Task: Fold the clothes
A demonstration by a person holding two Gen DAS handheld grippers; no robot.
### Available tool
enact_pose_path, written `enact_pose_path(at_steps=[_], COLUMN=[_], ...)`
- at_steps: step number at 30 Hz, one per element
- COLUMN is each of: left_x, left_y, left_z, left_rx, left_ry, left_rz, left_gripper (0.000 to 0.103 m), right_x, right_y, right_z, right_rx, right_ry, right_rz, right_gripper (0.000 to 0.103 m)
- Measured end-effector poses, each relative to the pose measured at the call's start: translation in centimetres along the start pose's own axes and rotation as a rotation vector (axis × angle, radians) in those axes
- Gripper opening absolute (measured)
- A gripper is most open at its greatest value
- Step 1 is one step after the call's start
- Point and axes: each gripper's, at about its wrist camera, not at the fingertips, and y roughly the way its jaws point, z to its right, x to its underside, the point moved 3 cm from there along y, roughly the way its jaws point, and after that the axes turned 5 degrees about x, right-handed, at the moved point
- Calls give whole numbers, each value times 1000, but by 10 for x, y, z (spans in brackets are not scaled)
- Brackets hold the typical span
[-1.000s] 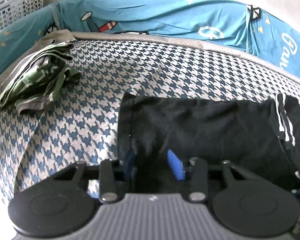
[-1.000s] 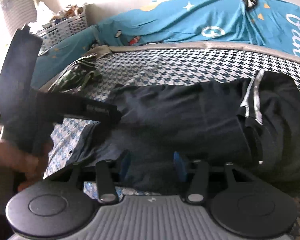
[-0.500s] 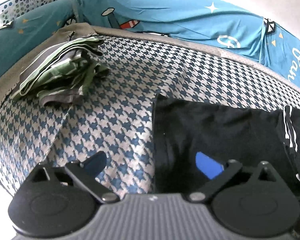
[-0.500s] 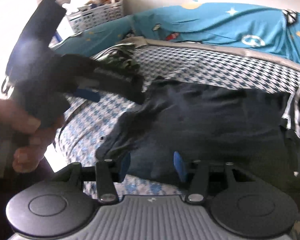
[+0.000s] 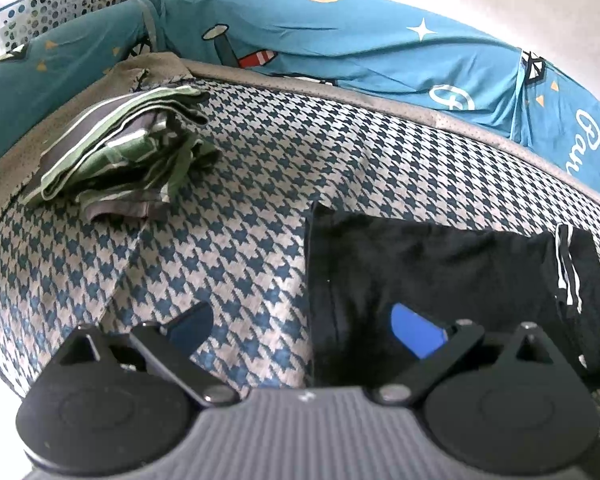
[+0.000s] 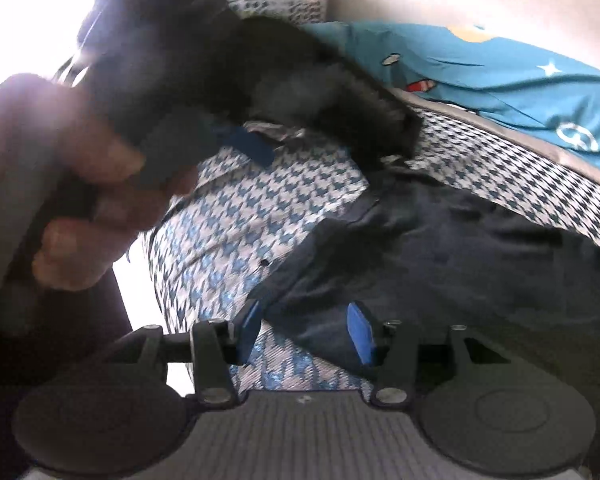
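**Dark garment half folded on the houndstooth cover, one corner in my right tongs**

My left gripper [image 5: 300,328] hangs with its jaws spread wide, nothing between them, above the near left edge of the dark garment [image 5: 440,272]. That garment, black with a white-striped band at its far right end, lies flat across the houndstooth cover [image 5: 260,184], well apart from the folded green striped clothes [image 5: 116,160] stacked at the cover's far left corner. In the right wrist view, my right gripper [image 6: 306,332] has its jaws partway in, and a lifted corner of the dark cloth runs between the blue pads; I judge it a pinch, though blur keeps me from being sure the pads press. My left hand [image 6: 72,184] shows there too, gripping its tool's handle close to the lens.

As I read it, the step in hand is carrying this near corner over to make the next fold. To do it well I would keep the pinch firm, lift only enough to clear the layer beneath, carry the edge straight across so it meets the opposite edge squarely, and bring the free left tongs down to hold the crease line flat.
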Motion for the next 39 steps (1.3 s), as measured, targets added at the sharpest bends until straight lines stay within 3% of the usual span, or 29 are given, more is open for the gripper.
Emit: enact_pose_path(at_steps=[11,13,15,17,21,28,31,34,39], left_x=[-2,-4,-5,-6,-5,3,7,9,9], left_y=[8,8,9,10,14,28,33,33,32], left_z=[3,3,2,2,1,7,12,15,17], left_rx=[51,76,106,139,177,340,412,468,497], left_ry=[-10,-17,-28,-33,-15,-69,-88,-104,-114], left_rz=[-70,-85,-105,-131,-181,-274,-296,-306,-303], left_gripper=[102,103,103,103,103,100,83,74,72], right_x=[9,9,7,5,-5,-18,-18,-16,-12], right_y=[19,20,20,19,8,-10,-9,-5,-1], right_z=[-33,-32,-29,-24,-3,26,24,19,7], right_rx=[84,90,96,106,79,16,31,43,72], right_ry=[-262,-259,-242,-215,-63,126,101,60,-19], right_rz=[27,37,44,49,69,95,86,61,55], right_gripper=[45,37,17,10,10,10,10,10,13])
